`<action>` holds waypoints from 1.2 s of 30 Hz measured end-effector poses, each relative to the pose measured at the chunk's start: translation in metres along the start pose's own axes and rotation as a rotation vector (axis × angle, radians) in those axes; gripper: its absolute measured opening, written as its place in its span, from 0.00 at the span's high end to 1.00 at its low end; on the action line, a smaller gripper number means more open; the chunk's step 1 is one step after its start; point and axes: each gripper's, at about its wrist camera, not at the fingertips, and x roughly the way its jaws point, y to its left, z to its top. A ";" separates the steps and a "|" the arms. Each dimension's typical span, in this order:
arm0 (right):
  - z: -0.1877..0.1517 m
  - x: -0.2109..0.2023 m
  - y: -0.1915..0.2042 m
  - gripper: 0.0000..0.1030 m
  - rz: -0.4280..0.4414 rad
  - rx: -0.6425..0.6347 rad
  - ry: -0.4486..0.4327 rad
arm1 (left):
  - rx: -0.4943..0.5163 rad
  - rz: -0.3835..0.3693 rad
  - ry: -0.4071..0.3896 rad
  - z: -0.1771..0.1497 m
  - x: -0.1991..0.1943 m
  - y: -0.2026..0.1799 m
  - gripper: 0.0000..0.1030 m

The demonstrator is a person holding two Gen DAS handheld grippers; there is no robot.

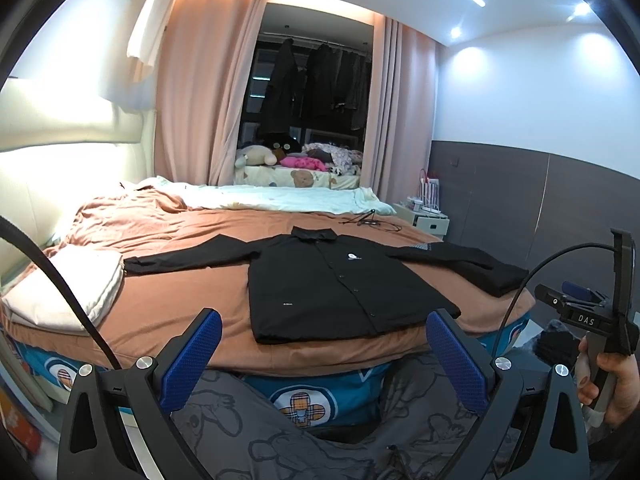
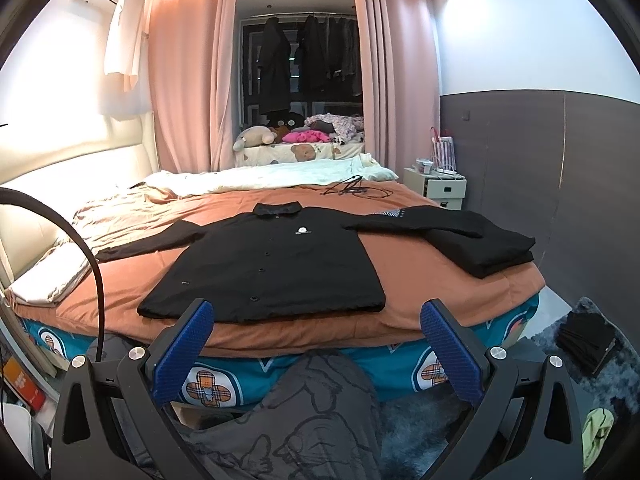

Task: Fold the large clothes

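Note:
A black button-up shirt [image 1: 332,284] lies flat, front up, on the orange bed sheet [image 1: 192,292], collar toward the far side and both sleeves spread out. It also shows in the right wrist view [image 2: 276,268]. Its right sleeve reaches a folded black garment [image 2: 486,246] near the bed's right edge. My left gripper [image 1: 324,344] is open and empty, held short of the shirt's near hem. My right gripper [image 2: 316,332] is open and empty, also just short of the near hem. The right gripper's body shows in the left wrist view [image 1: 592,320], held in a hand.
A white pillow [image 1: 68,292] lies at the bed's left. A pale quilt [image 1: 280,196] and black cables [image 2: 352,188] lie at the far side. A white nightstand [image 2: 440,184] stands at the right. Dark clothes [image 2: 588,344] lie on the floor rug.

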 end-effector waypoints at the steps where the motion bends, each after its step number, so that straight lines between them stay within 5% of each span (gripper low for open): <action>1: 0.000 0.000 0.001 0.00 -0.002 -0.001 -0.001 | 0.001 0.002 -0.001 0.000 0.000 -0.001 0.00; 36: -0.002 -0.001 0.004 0.00 0.005 0.004 -0.010 | -0.010 0.029 -0.015 0.000 0.000 0.002 0.00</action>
